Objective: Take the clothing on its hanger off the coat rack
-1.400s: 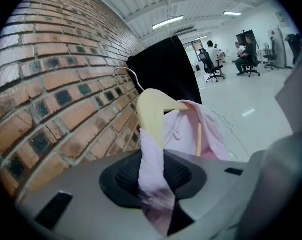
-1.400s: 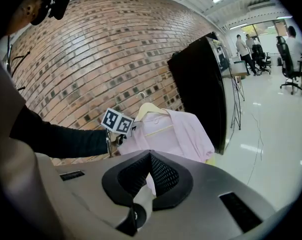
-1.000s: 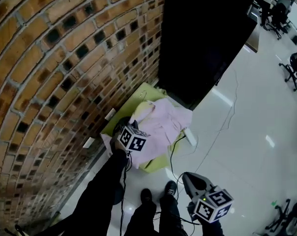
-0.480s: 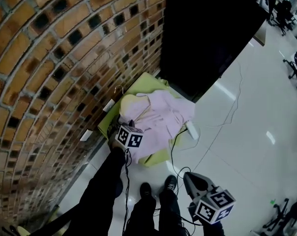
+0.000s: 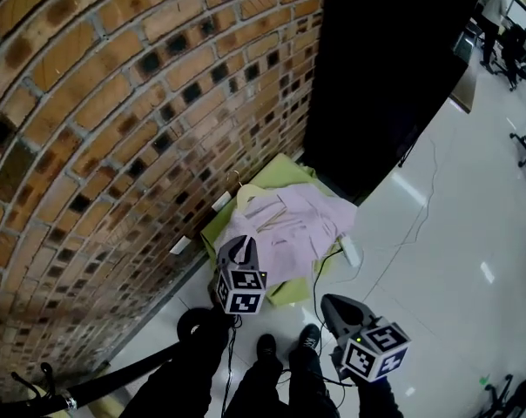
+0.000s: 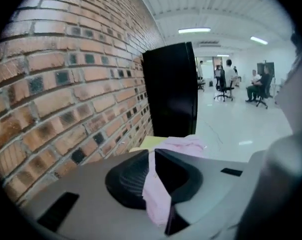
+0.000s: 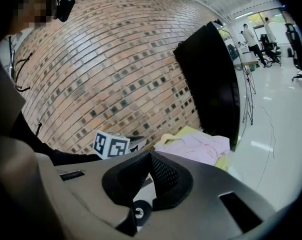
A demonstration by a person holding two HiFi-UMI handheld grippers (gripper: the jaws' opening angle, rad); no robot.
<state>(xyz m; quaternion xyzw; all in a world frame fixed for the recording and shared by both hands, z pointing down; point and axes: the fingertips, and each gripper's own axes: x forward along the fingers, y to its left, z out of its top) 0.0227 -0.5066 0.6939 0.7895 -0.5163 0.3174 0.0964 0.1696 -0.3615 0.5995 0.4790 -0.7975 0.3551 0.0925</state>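
A pale pink garment (image 5: 300, 225) on a cream hanger (image 5: 250, 200) with a wire hook lies flat on a yellow-green box (image 5: 291, 292) against the brick wall. My left gripper (image 5: 241, 245) hovers just short of the garment's near edge. In the left gripper view its jaws (image 6: 152, 156) are closing to a narrow slit; the pink cloth (image 6: 183, 144) shows through and beyond it, and nothing is gripped. My right gripper (image 5: 330, 304) hangs lower right over the floor. In the right gripper view its pads (image 7: 150, 156) meet at the tips, shut on nothing, with the garment (image 7: 196, 148) ahead.
A tall black panel (image 5: 385, 77) stands just past the box, beside the brick wall (image 5: 115, 103). A white power strip (image 5: 350, 251) and thin cables lie on the glossy floor. A black pole with hooks (image 5: 89, 393) crosses the bottom left. My shoes (image 5: 266, 347) are below.
My left gripper has drawn back off the garment's near edge toward my feet and risen. The garment stays flat on the box. The right gripper has barely moved.
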